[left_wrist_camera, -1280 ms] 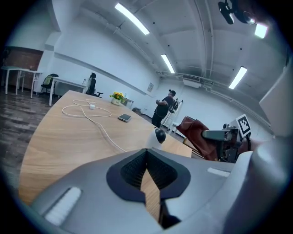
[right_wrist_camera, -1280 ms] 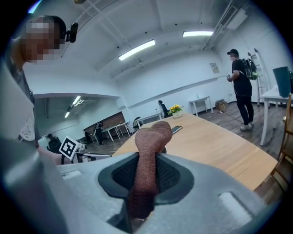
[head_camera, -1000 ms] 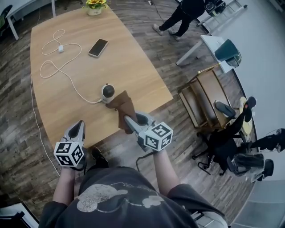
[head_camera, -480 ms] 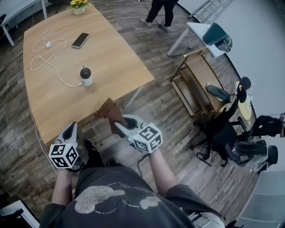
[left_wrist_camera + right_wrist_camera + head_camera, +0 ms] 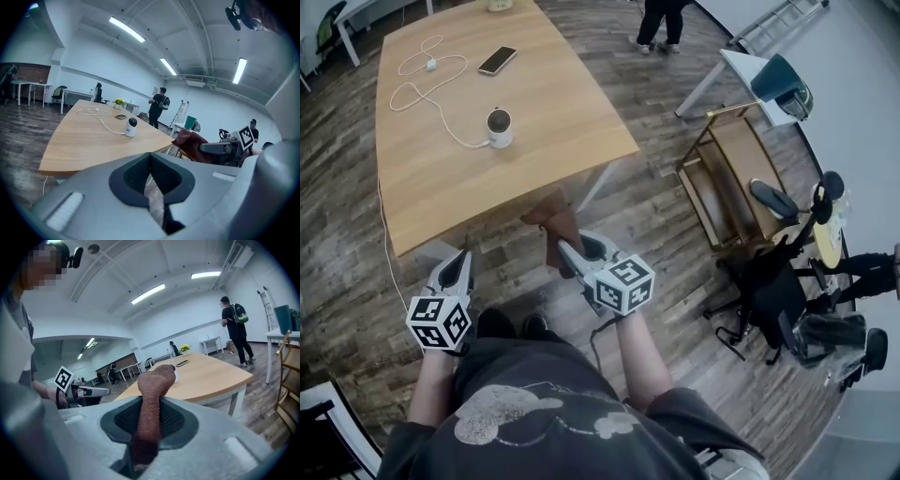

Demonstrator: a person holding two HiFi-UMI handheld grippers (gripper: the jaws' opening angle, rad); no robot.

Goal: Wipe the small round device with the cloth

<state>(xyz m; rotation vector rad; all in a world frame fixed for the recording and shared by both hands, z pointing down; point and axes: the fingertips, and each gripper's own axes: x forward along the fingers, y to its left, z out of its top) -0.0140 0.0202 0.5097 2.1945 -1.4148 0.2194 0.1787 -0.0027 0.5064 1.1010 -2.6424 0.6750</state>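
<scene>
The small round device (image 5: 498,127), white with a dark face, stands on the wooden table (image 5: 553,103); it also shows in the left gripper view as the device (image 5: 131,127). A brown cloth (image 5: 555,216) hangs pinched in my right gripper (image 5: 566,251), which is held off the table's near edge over the floor. In the right gripper view the cloth (image 5: 152,394) stands up between the jaws and hides most of the device. My left gripper (image 5: 461,262) is shut and holds nothing, low at the left, apart from the table.
A white cable (image 5: 427,89) runs from the device to a plug, with a phone (image 5: 498,60) beyond it. A wooden rack (image 5: 727,187) and a dark office chair (image 5: 769,291) stand to the right. A person (image 5: 661,23) stands past the table's far end.
The view has drawn back from the table. The right gripper carried the cloth off the device and the tabletop, and both grippers are now over the floor.
</scene>
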